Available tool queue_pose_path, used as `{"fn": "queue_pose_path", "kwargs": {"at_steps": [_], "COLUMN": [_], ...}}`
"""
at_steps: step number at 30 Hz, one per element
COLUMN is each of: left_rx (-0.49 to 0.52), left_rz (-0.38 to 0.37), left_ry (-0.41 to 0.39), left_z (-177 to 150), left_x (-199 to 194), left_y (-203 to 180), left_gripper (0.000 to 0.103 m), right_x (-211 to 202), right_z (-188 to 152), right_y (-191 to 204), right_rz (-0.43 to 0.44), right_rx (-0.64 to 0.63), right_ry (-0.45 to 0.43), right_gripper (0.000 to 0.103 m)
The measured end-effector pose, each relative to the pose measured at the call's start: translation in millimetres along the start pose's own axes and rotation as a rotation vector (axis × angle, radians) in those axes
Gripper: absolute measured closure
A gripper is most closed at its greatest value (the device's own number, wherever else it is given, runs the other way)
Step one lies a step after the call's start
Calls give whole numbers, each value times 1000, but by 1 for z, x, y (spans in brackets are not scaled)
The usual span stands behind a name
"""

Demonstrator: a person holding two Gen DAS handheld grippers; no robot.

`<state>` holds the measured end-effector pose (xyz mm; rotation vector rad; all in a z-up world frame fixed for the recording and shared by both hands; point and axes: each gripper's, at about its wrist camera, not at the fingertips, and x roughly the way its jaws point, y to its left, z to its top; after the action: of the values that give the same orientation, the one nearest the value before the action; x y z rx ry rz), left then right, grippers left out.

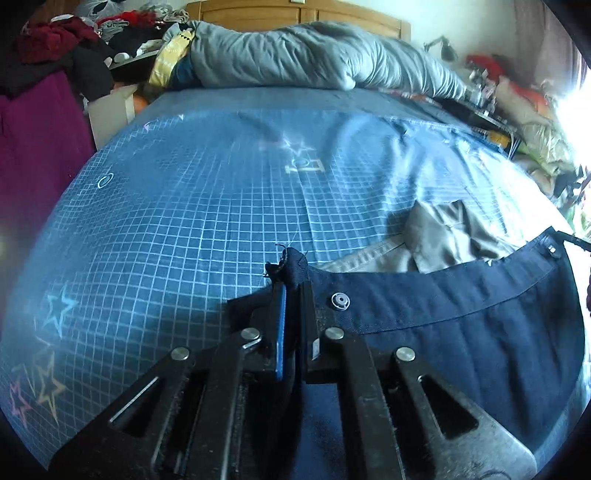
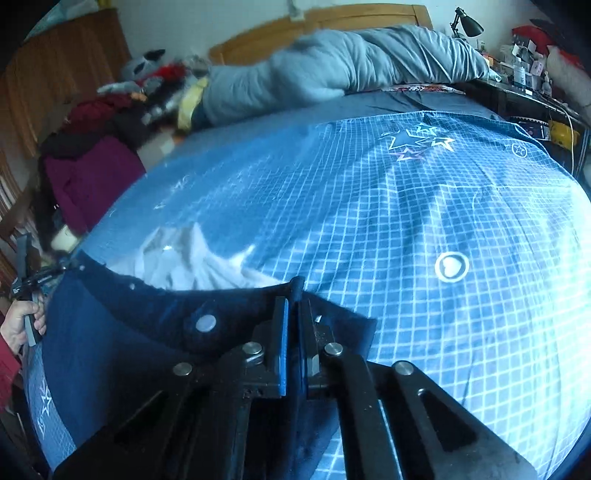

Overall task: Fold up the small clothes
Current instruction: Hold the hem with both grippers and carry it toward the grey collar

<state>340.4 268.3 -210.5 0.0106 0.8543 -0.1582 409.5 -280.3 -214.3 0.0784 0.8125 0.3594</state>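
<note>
A dark navy garment [image 1: 461, 332] with snap buttons is stretched between both grippers above the bed. My left gripper [image 1: 293, 288] is shut on one corner of its waistband. My right gripper [image 2: 293, 306] is shut on the other corner of the navy garment [image 2: 122, 332]. In the right wrist view the left gripper [image 2: 27, 284] and the hand holding it show at the far left edge. A beige garment [image 1: 443, 236] lies crumpled on the bed behind the navy one; it looks white in the right wrist view [image 2: 184, 258].
The bed has a blue grid-patterned sheet [image 1: 184, 221] with star prints. A grey duvet [image 1: 314, 55] is bunched at the headboard. Piles of clothes [image 1: 55, 55] stand to the left, and a cluttered desk with a lamp [image 2: 469, 22] to the right.
</note>
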Motion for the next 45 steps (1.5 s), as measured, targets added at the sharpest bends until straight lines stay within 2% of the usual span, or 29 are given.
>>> {"fn": "queue_pose_path", "kwargs": {"at_steps": [5,8,11,12,14,17,22,23,24,26,30,32,34,36,38,39,41,42,44,45], "left_rx": [-34,-44,-46,-56,-67,-54,-51,-51,-49,-44,-72,-76,-68,-44,-74,-78,-51,-36,-44,-45], "left_rz": [61,73,62,54,49,67,72,73,75,90,70,67,86,137,117,119,151,133,45,-49], "left_ry": [122,118,111,110,110,109,106,104,101,85,7,-5,44,107,113,127,147,117,13,-24], "left_z": [-12,-9,-10,-11,-12,-15,-16,-16,-16,-16,-5,1,0,-11,-7,-5,-4,-3,-11,-23], "left_x": [55,58,56,55,54,53,53,53,52,49,31,30,45,71,69,66,53,31,-18,-45], "left_y": [8,8,9,11,14,11,10,9,9,6,6,7,8,10,15,16,9,-2,-34,-56], "left_gripper": [97,97,96,96,94,94,94,95,96,98,100,101,101,101,102,102,102,102,99,97], "right_x": [20,28,20,18,18,32,41,44,47,48,24,21,29,42,57,64,55,45,14,-6], "right_z": [4,-1,-9,-12,-19,-26,-29,-29,-29,-26,-12,-5,-1,-3,-14,-20,-16,-13,-7,-8], "right_y": [-33,-51,-48,-47,-41,-31,-18,-15,-13,-5,-1,-6,-9,-11,-19,-26,-25,-17,10,29], "right_rz": [-76,-52,28,49,75,67,62,57,51,15,-21,-22,-34,-58,-98,-84,-109,-127,-150,-100], "right_rx": [81,143,164,170,168,135,106,95,84,45,7,10,10,-8,3,29,21,-12,-83,-105], "right_ry": [19,70,87,82,92,136,123,127,132,127,18,4,20,50,103,130,122,109,62,34], "right_gripper": [103,103,83,67,59,59,60,62,79,95,99,101,101,102,103,103,101,93,92,90]}}
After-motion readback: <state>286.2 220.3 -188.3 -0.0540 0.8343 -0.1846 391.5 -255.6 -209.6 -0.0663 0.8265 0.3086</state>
